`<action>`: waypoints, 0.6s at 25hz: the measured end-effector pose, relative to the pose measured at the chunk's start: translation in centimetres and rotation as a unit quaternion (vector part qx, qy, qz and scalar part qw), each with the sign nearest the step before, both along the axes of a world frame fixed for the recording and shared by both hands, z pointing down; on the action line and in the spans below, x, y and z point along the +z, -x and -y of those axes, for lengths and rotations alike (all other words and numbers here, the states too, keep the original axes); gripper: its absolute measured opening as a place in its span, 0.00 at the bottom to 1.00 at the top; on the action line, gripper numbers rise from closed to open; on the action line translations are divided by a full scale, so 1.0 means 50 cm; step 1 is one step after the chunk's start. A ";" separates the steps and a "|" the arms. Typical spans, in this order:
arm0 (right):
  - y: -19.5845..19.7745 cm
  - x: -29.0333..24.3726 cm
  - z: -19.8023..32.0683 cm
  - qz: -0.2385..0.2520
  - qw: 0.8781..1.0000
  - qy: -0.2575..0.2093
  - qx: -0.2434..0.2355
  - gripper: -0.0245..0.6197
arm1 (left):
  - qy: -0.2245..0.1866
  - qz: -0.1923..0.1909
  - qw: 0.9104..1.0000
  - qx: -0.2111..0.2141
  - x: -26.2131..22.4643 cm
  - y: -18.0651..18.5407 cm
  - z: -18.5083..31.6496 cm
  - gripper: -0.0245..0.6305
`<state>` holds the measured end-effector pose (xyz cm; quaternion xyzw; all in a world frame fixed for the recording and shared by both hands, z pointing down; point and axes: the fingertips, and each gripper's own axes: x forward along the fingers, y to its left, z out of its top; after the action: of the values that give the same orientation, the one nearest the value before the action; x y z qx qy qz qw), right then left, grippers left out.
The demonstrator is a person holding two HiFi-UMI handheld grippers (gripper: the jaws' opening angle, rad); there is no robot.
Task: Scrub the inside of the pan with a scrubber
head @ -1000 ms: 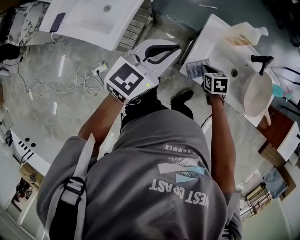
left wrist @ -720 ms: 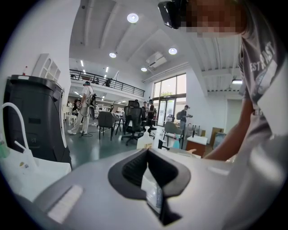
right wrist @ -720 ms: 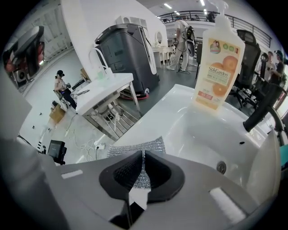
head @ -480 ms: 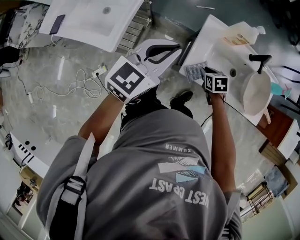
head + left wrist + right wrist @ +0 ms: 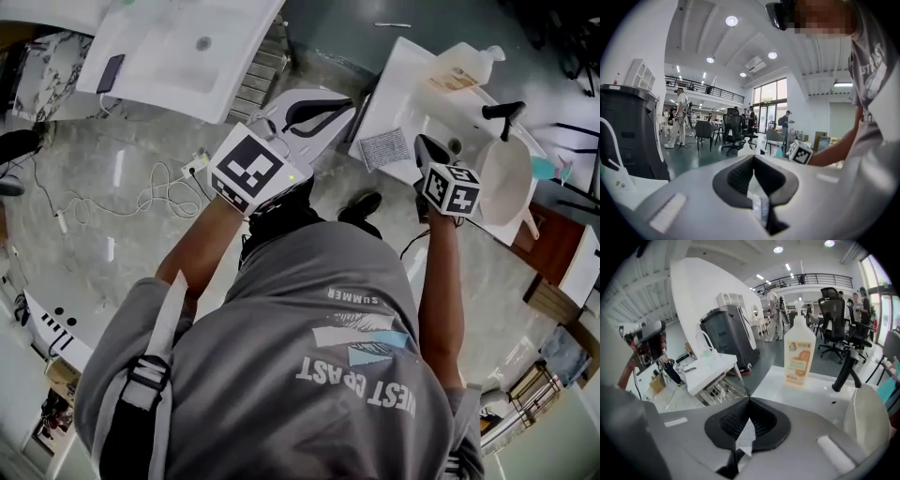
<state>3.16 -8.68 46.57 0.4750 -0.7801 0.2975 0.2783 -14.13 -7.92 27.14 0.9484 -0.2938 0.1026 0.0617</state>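
Note:
The grey scrubber (image 5: 382, 148) lies flat on the near left corner of the white sink counter (image 5: 401, 82). A cream pan (image 5: 506, 178) leans in the basin, under the black tap (image 5: 502, 111); in the right gripper view the pan (image 5: 869, 420) stands at the right edge. My right gripper (image 5: 420, 142) hovers just right of the scrubber, jaws shut, and points at the soap bottle (image 5: 799, 357). From its own camera, the right gripper (image 5: 749, 400) has only a grey speckled sliver in the gap. My left gripper (image 5: 347, 99) is held off the counter's left side, shut and empty.
The tap (image 5: 846, 371) rises between the bottle and the pan. A second white sink unit (image 5: 178, 47) stands at the upper left over a grey floor with a loose cable (image 5: 155, 173). Office chairs (image 5: 733, 129) and people stand far off.
My right gripper has drifted right, away from the scrubber and toward the pan. The scrubber stays on the counter. The left gripper has barely moved.

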 end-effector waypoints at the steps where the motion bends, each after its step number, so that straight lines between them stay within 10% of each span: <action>1: -0.001 -0.036 0.004 0.013 1.000 -0.019 0.007 0.04 | -0.003 0.000 1.000 0.006 -0.004 -0.004 0.000 0.04; 15: -0.029 -0.463 -0.064 0.084 0.967 -0.237 0.035 0.04 | -0.004 -0.019 0.996 0.091 -0.049 -0.100 -0.053 0.04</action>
<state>4.63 -5.47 23.43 0.5279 -0.8316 0.1523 0.0806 -9.12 -5.26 24.70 0.9731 -0.2058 0.0887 0.0534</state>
